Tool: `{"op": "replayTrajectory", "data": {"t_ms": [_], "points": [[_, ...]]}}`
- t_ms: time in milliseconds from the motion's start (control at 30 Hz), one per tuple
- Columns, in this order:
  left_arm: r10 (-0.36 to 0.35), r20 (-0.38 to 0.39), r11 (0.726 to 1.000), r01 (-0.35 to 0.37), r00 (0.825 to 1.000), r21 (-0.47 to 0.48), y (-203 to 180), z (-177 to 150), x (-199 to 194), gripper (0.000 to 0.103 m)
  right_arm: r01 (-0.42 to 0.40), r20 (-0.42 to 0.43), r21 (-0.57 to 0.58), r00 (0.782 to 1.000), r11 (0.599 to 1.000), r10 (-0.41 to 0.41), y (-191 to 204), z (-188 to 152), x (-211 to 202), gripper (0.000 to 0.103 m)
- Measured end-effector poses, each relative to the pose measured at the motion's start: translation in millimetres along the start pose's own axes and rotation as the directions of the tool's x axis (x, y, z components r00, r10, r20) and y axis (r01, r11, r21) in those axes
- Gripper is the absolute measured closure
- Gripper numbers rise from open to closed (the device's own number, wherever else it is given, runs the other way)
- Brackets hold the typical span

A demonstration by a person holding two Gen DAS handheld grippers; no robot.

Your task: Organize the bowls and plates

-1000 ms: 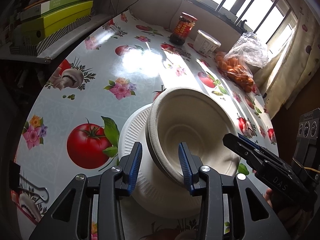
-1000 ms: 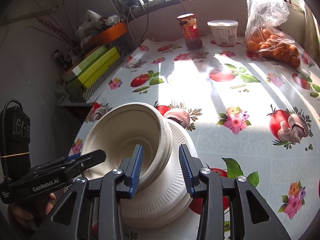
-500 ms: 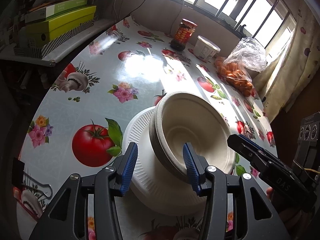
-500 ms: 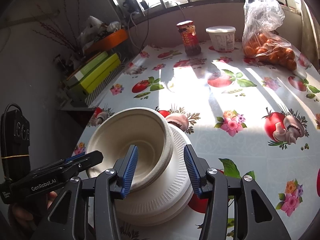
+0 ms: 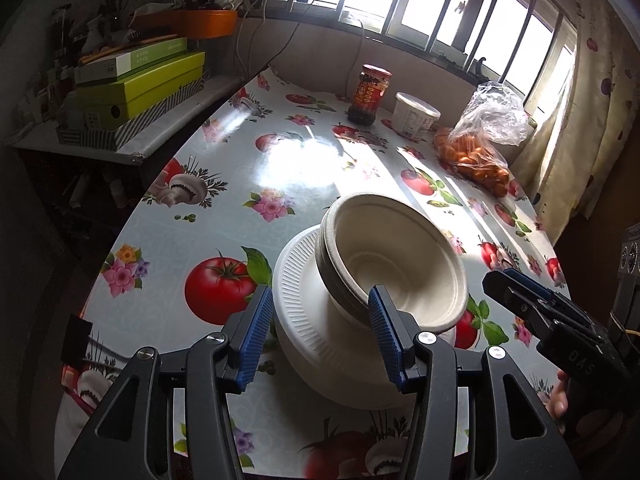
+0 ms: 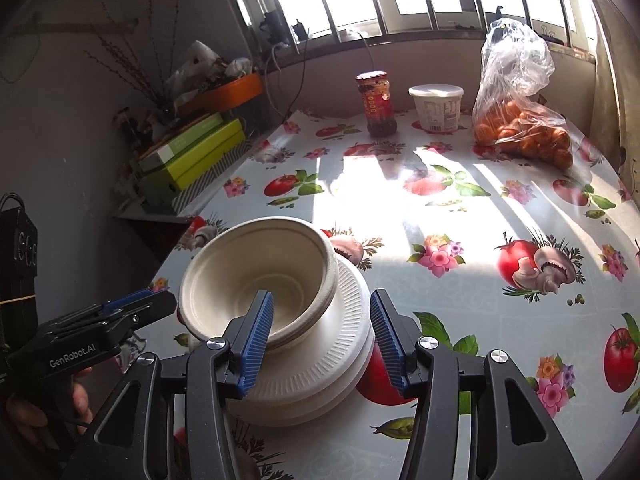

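- The bowls (image 5: 394, 264), a small nested stack of cream paper bowls, sit tilted on top of the plates (image 5: 316, 332), a stack of white ribbed paper plates, in the lower middle of both frames.
- The plates lie on the table (image 5: 192, 216), which has a cloth printed with tomatoes, mushrooms and flowers.
- In the left wrist view, the left gripper (image 5: 322, 334) is at the bottom middle of the frame. Its blue pads have just been opening and now stand fairly wide.
- The near rim of the stack is between these pads. The right pad overlaps the low rim of the bowls in the picture, but I cannot tell if it touches; the left pad is clearly apart from the plates.
- In the right wrist view, the right gripper (image 6: 322, 336) is also at the bottom middle. Its jaws have just been opening too and stand at a medium width, on either side of the edge of the stack. No pad presses on it.
- Each gripper shows from the side in the other view, near the lower edge, beside the stack.
- In the upper middle and upper right of the frame, a red jar (image 6: 376, 102), a white tub (image 6: 436, 108) and a bag of oranges (image 6: 520, 120) stand near the window.
- Green boxes (image 5: 140, 84) are at the upper left.
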State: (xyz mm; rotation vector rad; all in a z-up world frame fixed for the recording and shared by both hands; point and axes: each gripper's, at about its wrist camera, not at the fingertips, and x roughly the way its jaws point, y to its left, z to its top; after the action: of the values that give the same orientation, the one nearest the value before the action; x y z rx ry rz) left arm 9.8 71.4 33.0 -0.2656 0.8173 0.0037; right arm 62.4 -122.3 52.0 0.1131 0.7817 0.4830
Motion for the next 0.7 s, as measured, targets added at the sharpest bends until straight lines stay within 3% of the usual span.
{"op": "replayTrajectory", "data": {"t_ms": [267, 700], "points": [[0.062, 0.04, 0.996, -0.064, 0.997, 0.06, 1, -23, -14, 0.052, 0.024, 0.013, -0.008, 1.0, 1.0, -0.024, -7, -17, -15, 0.052], [0.085, -0.022, 0.995, -0.084, 0.996, 0.043, 21, -61, -4, 0.052, 0.099, -0.01, -0.039, 0.995, 0.994, -0.1, -20, -54, -19, 0.051]]}}
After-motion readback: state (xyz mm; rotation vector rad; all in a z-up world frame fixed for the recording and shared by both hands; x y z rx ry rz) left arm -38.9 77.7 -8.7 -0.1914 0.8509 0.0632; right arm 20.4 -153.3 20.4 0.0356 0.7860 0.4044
